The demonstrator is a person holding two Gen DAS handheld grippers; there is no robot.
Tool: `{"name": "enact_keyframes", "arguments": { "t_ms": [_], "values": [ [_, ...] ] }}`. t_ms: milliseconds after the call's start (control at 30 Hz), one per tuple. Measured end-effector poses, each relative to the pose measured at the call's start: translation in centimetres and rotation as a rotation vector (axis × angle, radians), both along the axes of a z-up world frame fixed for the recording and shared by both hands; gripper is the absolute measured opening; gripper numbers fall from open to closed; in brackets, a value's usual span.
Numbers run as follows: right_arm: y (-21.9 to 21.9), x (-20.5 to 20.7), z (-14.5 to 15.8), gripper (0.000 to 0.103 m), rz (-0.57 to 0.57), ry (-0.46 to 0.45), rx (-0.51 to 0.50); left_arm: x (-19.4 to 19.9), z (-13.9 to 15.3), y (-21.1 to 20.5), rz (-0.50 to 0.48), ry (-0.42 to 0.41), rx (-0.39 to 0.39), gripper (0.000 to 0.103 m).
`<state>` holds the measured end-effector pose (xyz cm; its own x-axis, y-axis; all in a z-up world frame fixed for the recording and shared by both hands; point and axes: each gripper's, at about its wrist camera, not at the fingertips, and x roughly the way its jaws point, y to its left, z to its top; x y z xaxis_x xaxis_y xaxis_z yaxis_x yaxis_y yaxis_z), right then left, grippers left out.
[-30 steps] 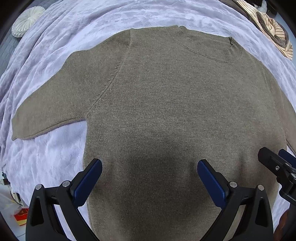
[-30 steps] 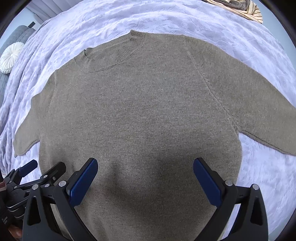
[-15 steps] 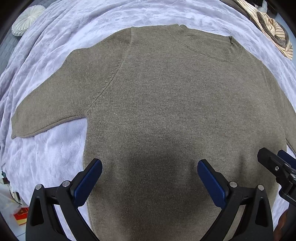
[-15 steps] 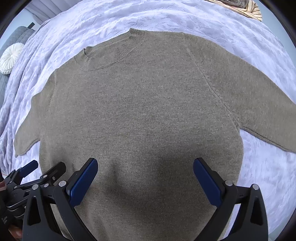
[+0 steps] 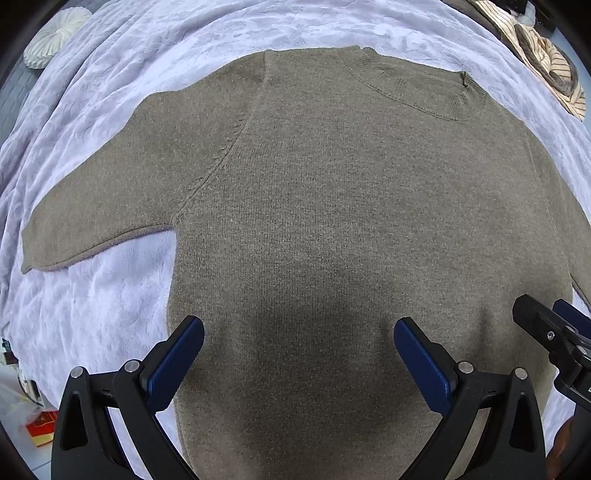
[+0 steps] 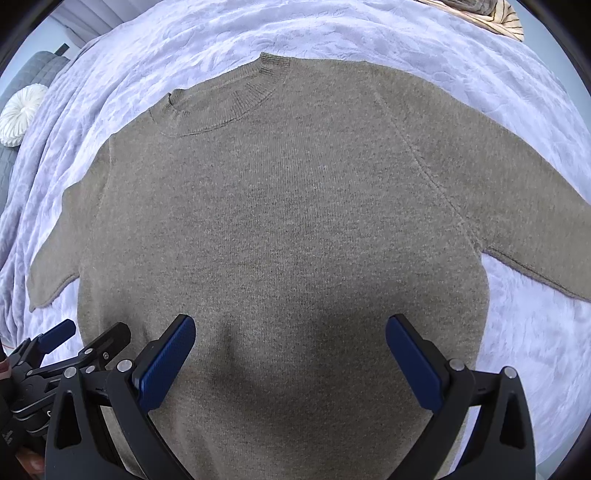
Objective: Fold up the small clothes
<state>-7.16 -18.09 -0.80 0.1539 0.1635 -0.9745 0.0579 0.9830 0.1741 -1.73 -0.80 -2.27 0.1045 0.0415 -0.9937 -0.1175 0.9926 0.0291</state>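
One brown sweater (image 5: 332,221) lies flat on a soft purple blanket (image 5: 110,314), both sleeves out to the sides. Two grippers hang over its bottom part: the left gripper (image 5: 299,354) and the right gripper (image 6: 290,350), both with jaws wide apart, holding nothing. Blanket shows past every sleeve. One white round pillow (image 5: 55,35) and one striped cloth (image 5: 546,62) sit far back.

A lavender blanket (image 5: 122,306), white round cushion (image 5: 55,35), striped cloth (image 5: 546,62), red box (image 5: 42,428).
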Motion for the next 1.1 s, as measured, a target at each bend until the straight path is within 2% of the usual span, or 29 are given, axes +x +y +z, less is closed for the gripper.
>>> {"name": "enact_keyframes", "arguments": {
  "t_ms": [467,1100],
  "values": [
    [0.2,0.4,0.1,0.103,0.022,-0.003,-0.096,-0.2,-0.4,1.2,0.015,-0.007,0.012,0.103],
    [0.8,0.7,0.1,0.103,0.033,0.000,-0.118,-0.6,-0.6,3.0,0.014,0.003,-0.004,0.103]
  ]
}}
